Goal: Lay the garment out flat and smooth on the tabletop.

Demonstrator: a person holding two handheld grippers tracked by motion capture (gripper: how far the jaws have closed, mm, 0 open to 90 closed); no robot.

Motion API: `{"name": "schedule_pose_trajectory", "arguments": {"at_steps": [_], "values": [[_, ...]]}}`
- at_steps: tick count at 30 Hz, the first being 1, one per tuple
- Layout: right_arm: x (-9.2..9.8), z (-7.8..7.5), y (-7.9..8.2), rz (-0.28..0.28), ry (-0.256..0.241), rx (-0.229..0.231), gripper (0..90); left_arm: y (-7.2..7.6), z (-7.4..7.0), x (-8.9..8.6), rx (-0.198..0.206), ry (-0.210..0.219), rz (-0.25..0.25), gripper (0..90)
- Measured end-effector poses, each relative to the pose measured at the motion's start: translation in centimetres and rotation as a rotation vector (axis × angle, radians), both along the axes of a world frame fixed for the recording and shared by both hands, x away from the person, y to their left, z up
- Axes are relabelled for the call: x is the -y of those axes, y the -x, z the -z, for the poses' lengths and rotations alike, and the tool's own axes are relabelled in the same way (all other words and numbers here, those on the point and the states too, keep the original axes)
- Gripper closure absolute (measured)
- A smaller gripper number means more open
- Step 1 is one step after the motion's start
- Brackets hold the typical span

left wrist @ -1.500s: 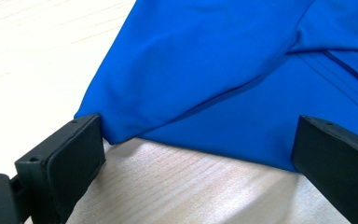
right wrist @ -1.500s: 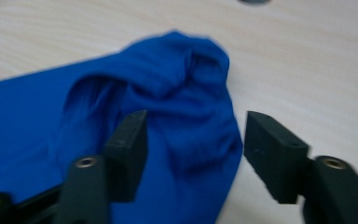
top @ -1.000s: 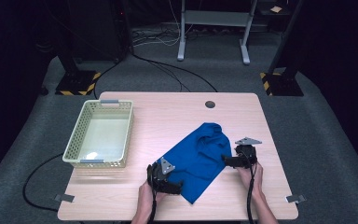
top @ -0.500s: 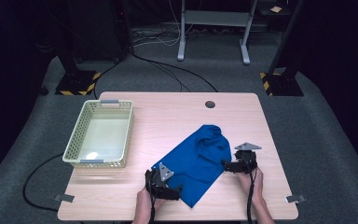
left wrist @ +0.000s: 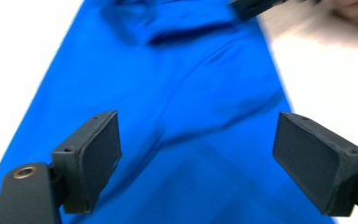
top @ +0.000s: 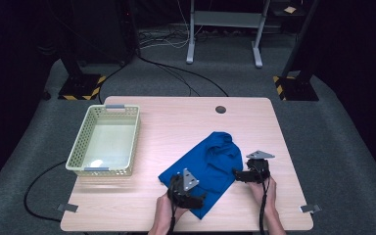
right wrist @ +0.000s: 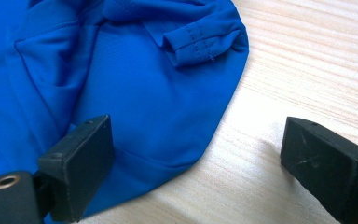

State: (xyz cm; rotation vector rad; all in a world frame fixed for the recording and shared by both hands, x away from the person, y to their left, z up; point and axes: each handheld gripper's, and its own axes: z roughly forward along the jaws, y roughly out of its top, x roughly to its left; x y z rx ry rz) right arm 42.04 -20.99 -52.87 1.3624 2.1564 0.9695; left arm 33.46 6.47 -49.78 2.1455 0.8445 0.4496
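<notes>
Both claws stand wide apart and grip nothing. The left claw (left wrist: 196,158) hangs over the near end of the blue cloth (top: 206,166), seemingly just above it, though contact is hard to judge. The right claw (right wrist: 200,158) straddles the cloth's right edge, one jaw over fabric, one over bare bench (top: 176,117). The cloth lies crumpled right of centre. A pale basket (top: 105,141) sits well apart at left. The right gripper view shows a stitched hem (right wrist: 200,39).

Table (top: 176,122): basket (top: 105,140), blue cloth (top: 203,166)

Blue shirt (right wrist: 121,93) smooth stitched cloth; table (right wrist: 307,70) matt pale wood grain; basket (top: 78,156) perforated plastic.
</notes>
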Motion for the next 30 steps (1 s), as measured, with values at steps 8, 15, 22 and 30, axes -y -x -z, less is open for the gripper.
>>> {"name": "schedule_pose_trajectory", "arguments": {"at_steps": [8,15,22,30], "values": [[0.0,0.0,0.0,-0.001,-0.003,0.001,9.1,-1.9,1.0,5.9,-0.068,-0.118,0.104,37.8],[0.0,0.0,0.0,-0.002,-0.003,0.002,9.4,-2.6,1.5,5.5,-0.090,-0.087,0.087,62.7],[0.1,0.0,0.0,0.000,-0.006,0.002,9.7,-3.3,1.4,4.1,-0.094,-0.019,0.073,81.7],[0.1,0.0,0.0,-0.001,-0.005,0.003,9.9,-4.6,0.2,-0.2,-0.105,0.085,-0.019,83.5]]}}
